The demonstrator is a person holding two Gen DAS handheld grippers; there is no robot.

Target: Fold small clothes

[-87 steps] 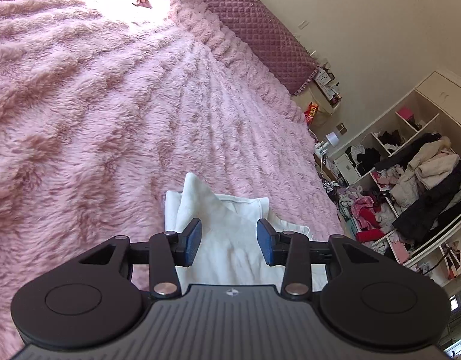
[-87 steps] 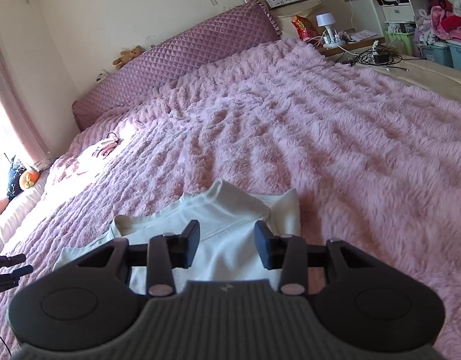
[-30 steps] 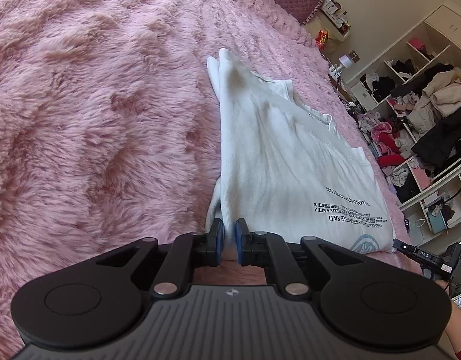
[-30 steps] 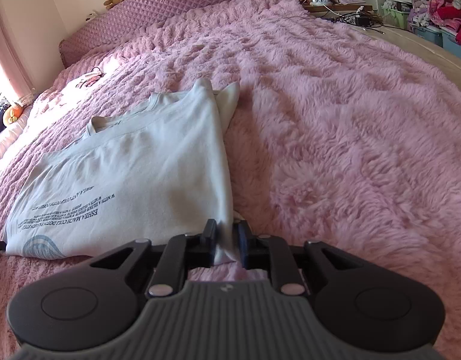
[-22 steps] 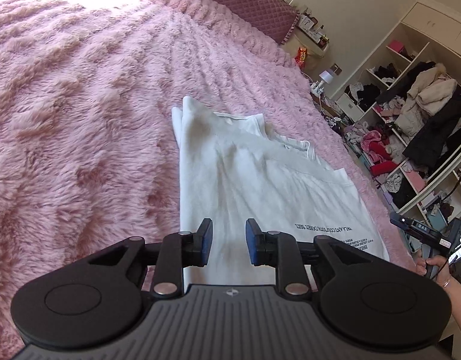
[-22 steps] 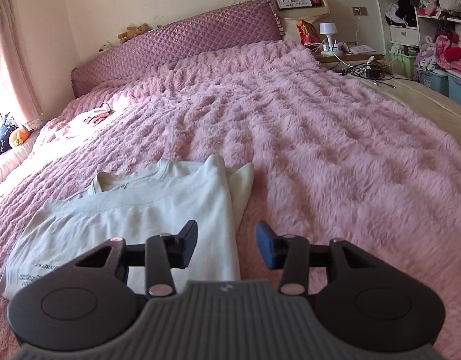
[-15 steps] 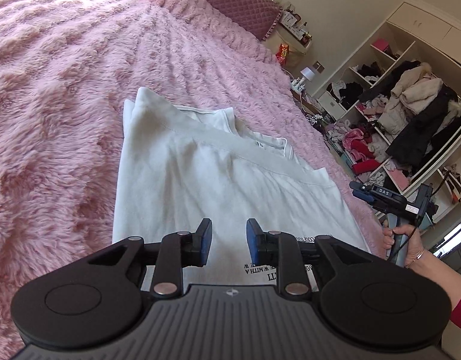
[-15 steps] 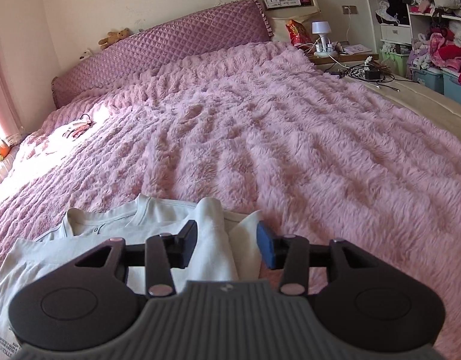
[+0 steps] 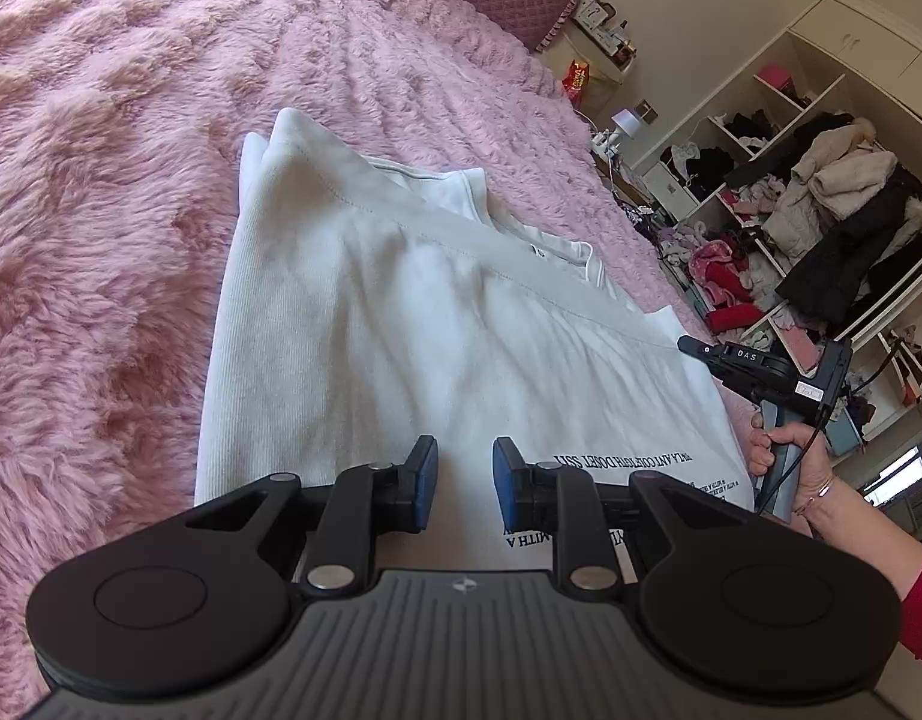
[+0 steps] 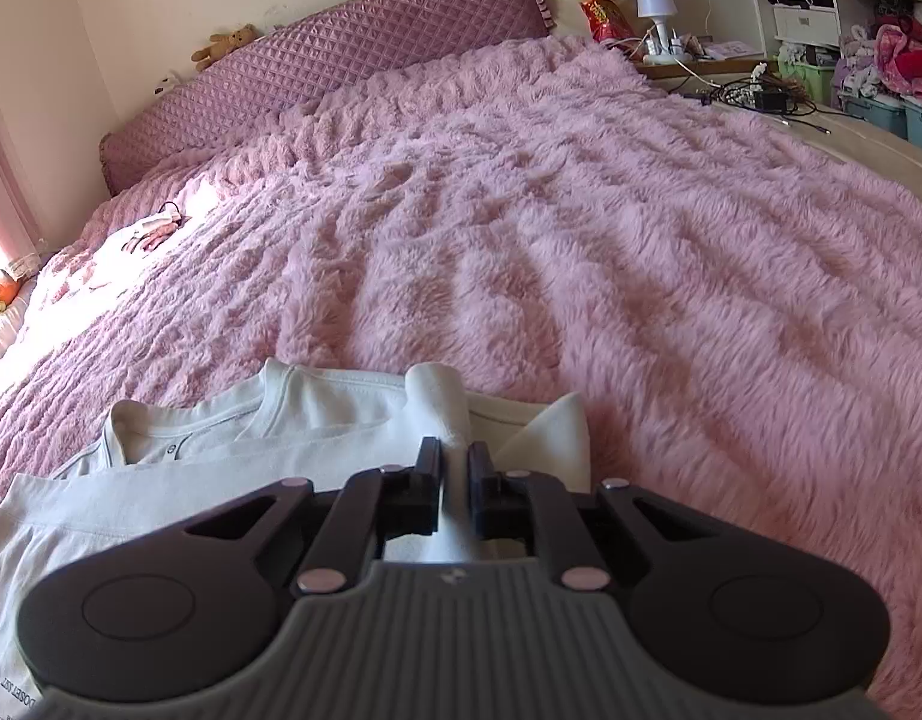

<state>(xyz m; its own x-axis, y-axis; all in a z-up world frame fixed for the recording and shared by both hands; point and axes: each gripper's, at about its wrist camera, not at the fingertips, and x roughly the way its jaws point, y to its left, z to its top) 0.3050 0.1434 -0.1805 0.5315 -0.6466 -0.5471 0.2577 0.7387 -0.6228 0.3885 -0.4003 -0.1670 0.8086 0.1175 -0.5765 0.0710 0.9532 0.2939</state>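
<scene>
A white T-shirt (image 9: 413, 324) with black printed lettering lies partly folded on the fluffy pink blanket (image 9: 101, 192) of the bed. The left claw (image 9: 463, 483) hovers over the shirt's hem, jaws parted and holding nothing. The right claw (image 10: 455, 471) is nearly closed, pinching a raised fold of the shirt's shoulder beside the collar (image 10: 263, 408).

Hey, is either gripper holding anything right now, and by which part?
The right gripper pinches the white shirt at a raised fold near its shoulder; the left gripper is open, holding nothing.
</scene>
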